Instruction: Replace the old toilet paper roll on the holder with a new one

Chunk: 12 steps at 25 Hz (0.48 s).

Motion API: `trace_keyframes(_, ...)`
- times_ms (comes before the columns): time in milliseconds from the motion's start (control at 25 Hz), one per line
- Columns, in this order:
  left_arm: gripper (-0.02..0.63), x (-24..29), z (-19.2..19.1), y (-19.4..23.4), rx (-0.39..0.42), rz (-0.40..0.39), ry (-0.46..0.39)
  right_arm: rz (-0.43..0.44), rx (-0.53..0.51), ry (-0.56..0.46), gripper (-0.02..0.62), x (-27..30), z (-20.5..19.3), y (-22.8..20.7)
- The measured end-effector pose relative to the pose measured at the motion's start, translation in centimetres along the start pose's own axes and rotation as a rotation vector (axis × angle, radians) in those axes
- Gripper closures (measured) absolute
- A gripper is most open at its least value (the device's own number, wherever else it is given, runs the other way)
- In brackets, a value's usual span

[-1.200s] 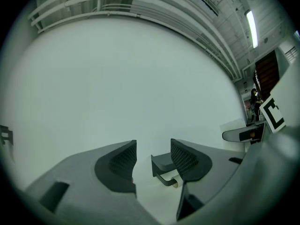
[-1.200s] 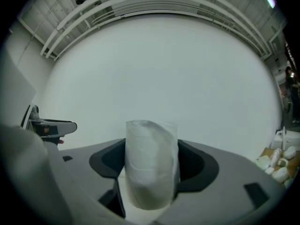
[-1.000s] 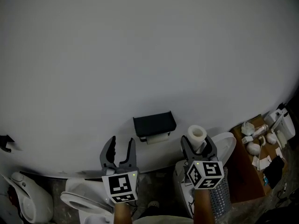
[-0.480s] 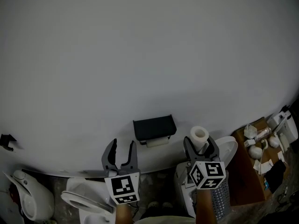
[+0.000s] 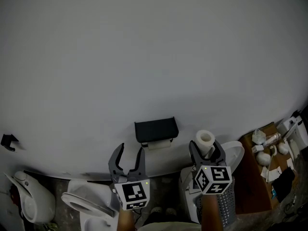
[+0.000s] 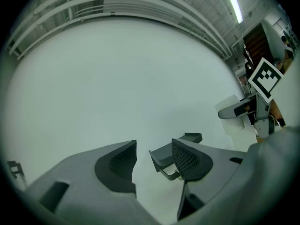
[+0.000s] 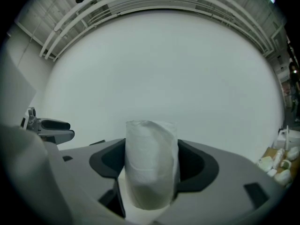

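Readable print: only the black-and-white square patterns on each gripper's marker cube are showing; they carry no letters.

The right gripper is holding the new white toilet paper roll upright, its jaws clamped on the roll's two sides, with the hollow core facing up in the head view. Roll and gripper are sitting to the right of the black wall-mounted paper holder with a flat lid and clear of it.

The left gripper is pointing at the plain white wall, jaws apart and gripping nothing. In the left gripper view the holder is showing through the gap, farther back.

The old pale roll is sitting under the holder's lid.

Against the frame one second ago: the left gripper is standing further right and closer under the holder, slightly rolled. The right gripper is keeping about the same place, with the same grip on the roll.
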<state>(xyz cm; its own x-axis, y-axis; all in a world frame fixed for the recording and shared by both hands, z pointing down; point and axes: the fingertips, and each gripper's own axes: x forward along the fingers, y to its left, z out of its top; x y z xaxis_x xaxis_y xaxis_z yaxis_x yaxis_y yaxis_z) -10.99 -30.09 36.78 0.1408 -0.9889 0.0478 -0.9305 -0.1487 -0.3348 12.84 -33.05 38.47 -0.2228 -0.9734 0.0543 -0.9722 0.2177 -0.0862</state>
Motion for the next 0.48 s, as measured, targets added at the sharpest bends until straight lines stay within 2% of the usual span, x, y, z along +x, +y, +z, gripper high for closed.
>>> trace_keyframes(120, 0.381, 0.2, -0.4, -1.4, 0.100, -0.013, 0.024, -0.001, 0.002, 0.006, 0.287, -0.2, -0.2, -0.4)
trace_keyframes(200, 0.369, 0.5, -0.6, -2.3, 0.196, -0.022, 0.040, -0.005, 0.001, 0.012, 0.287, -0.5, -0.4, -0.7)
trace_keyframes(360, 0.362, 1.2, -1.4, -4.4, 0.484, -0.022, 0.076, -0.010, 0.005, 0.018, 0.287, -0.8, -0.8, -1.2)
trace_keyframes(480, 0.364, 2.0, -3.1, -6.3, 0.698, -0.054, 0.118, -0.021, 0.009, 0.019, 0.287, -1.0, -0.8, -1.7)
